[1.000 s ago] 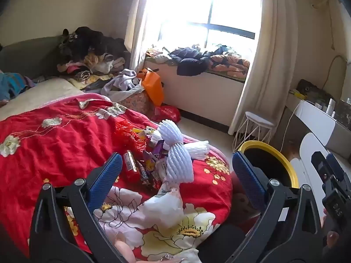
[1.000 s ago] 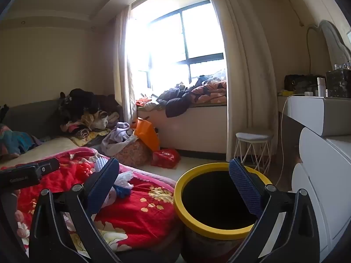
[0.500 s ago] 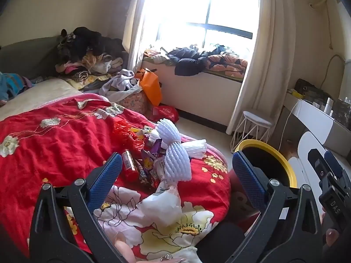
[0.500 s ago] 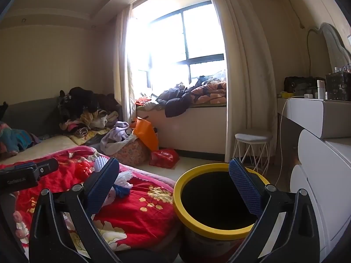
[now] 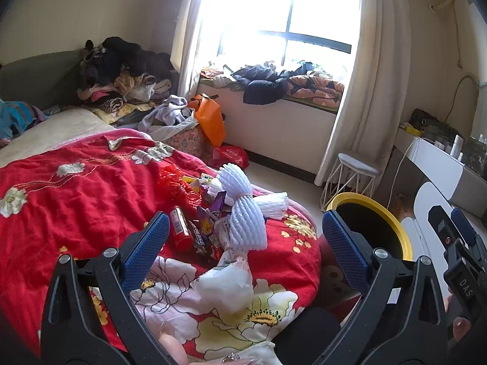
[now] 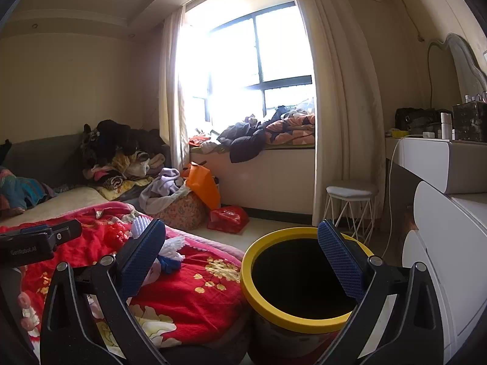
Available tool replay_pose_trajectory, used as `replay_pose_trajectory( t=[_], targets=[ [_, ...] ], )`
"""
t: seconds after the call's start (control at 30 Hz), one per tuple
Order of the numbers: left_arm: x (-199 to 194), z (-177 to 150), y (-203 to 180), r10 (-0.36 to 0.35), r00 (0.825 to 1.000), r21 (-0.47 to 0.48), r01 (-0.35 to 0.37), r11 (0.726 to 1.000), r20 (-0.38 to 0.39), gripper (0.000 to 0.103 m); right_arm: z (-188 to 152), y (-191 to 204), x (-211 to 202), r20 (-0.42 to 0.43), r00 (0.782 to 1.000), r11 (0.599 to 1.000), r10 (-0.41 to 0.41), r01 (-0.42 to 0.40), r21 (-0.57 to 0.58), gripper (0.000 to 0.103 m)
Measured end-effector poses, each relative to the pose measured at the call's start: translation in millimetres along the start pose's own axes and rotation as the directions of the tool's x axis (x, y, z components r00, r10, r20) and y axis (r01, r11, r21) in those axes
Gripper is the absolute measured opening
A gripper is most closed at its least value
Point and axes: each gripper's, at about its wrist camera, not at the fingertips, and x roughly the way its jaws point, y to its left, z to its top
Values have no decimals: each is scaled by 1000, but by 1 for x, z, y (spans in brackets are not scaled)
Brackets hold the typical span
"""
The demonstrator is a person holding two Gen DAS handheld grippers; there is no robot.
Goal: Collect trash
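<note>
On the red floral blanket (image 5: 76, 206), near its rounded end, I see the trash heaped together: white foam netting (image 5: 243, 213), a red mesh scrap (image 5: 176, 185), a small red tube (image 5: 179, 228) and a scatter of purple and mixed wrappers (image 5: 210, 222), with a crumpled white bag (image 5: 225, 286) lying just nearer to me. My left gripper (image 5: 242, 246) hangs above and short of this pile, jaws spread wide with nothing between them. My right gripper (image 6: 242, 258) is likewise spread apart and empty, poised over the yellow-rimmed bin (image 6: 274, 313), which stands on the floor just beside the end of the bed; its inside is dark and I cannot tell whether anything lies in it. From the right wrist view the foam netting shows only partly behind the left finger. Beyond the bed, an orange bag (image 6: 204, 185) leans on a patterned basket (image 6: 179, 213) stuffed with clothes, and a red bag (image 6: 228, 219) sits on the floor near it. Clothes and bedding are piled on the window seat (image 6: 258, 170) and at the bed's far corner. A white wire stool (image 6: 350, 206) stands by the curtain (image 6: 341, 106), next to a white dressing table (image 6: 426, 158) carrying bottles and a dark bag.
</note>
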Motion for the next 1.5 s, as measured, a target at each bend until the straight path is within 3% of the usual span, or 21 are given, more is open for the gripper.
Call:
replay_pose_trajectory(
  t=[1.1,1.33,1.5],
  targets=[
    [1,-6,2,-2,1000,-4,2,1000,-9,93,3,-1,-3,1,1000,1000,3,-3,-2,97],
    [11,-11,19,-25,999,-47,23,999,-33,93,1,11,12,-44,996,997,77,-78,-25,97],
    [15,-5,38,7,999,-93,-11,996,-41,93,6,25,29,-95,985,989,143,-146,-31,97]
  ],
)
